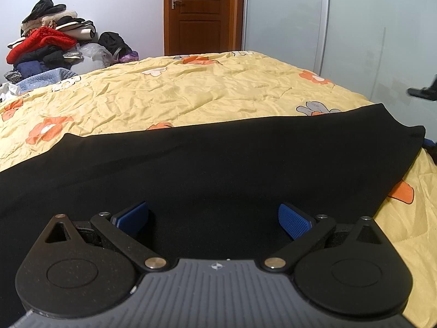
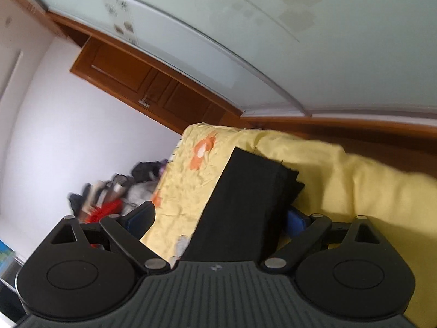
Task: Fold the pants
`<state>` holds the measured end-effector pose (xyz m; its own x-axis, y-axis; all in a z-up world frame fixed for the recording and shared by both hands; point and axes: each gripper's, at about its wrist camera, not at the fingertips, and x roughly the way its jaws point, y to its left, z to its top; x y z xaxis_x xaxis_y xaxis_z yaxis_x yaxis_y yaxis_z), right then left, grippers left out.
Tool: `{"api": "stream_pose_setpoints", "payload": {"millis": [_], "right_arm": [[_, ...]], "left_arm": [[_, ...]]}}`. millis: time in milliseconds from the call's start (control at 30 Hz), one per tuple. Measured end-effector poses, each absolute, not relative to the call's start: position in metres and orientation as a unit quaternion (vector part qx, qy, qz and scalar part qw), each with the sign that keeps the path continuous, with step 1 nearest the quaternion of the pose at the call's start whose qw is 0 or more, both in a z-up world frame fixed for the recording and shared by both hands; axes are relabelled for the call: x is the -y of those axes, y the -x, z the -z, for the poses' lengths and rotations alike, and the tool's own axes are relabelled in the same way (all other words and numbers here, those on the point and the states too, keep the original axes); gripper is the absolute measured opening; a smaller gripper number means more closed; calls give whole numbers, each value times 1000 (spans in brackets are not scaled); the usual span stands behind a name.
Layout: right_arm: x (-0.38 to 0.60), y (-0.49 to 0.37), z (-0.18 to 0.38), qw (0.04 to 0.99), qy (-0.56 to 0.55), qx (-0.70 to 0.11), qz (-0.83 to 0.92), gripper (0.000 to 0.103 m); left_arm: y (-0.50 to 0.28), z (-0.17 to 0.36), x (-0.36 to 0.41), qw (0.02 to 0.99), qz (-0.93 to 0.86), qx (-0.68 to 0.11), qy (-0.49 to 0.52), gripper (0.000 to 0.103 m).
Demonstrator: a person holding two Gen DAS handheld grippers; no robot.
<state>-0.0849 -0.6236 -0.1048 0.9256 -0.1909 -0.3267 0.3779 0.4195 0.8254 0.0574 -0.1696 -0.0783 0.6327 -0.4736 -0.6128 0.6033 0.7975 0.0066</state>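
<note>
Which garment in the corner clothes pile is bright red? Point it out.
The red knit sweater, draped midway up the clothes pile; everything around it is black, white, navy or pale blue.

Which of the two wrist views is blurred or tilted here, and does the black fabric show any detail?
Left wrist: sharp and level, fisheye bends the bed edge; the pants read as flat black with almost no fold detail. Right wrist: strongly tilted and motion-blurred, worst on the clothes pile and wardrobe; pants again featureless.

The left tool (image 1: pixel 213 220) sits level, blue pads (image 1: pixel 294 220) spread wide; the right tool (image 2: pixel 218 220) is rolled sideways, likewise spread.
</note>
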Motion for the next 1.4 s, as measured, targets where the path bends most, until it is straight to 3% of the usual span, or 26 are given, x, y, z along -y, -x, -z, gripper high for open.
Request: {"api": "stream_pose_setpoints", "payload": {"millis": [33, 167, 333, 533, 633, 733, 933, 1167, 1400], "right_arm": [[623, 79, 104, 840, -504, -101, 174, 78], [624, 68, 112, 837, -497, -131, 187, 30], [623, 66, 114, 848, -468, -159, 189, 12], [619, 62, 112, 860, -445, -160, 189, 5], [613, 59, 106, 872, -421, -162, 193, 4], [598, 52, 90, 901, -343, -176, 197, 3], [571, 35, 71, 936, -216, -205, 186, 3], [543, 27, 64, 952, -108, -227, 175, 3], [478, 16, 56, 961, 51, -252, 103, 3]], "left_arm": [[-57, 78, 170, 897, 300, -306, -106, 103], [-57, 78, 169, 897, 301, -307, -104, 103], [-58, 78, 169, 897, 301, -307, -104, 103], [-59, 77, 168, 895, 306, -308, -100, 103], [-61, 66, 164, 890, 329, -306, -76, 91], [-67, 43, 169, 874, 379, -303, -12, 96], [-106, 16, 237, 782, 487, -379, 89, 98], [-132, 39, 330, 650, 546, -491, 195, 98], [-153, 67, 338, 612, 503, -536, 292, 103]]}}
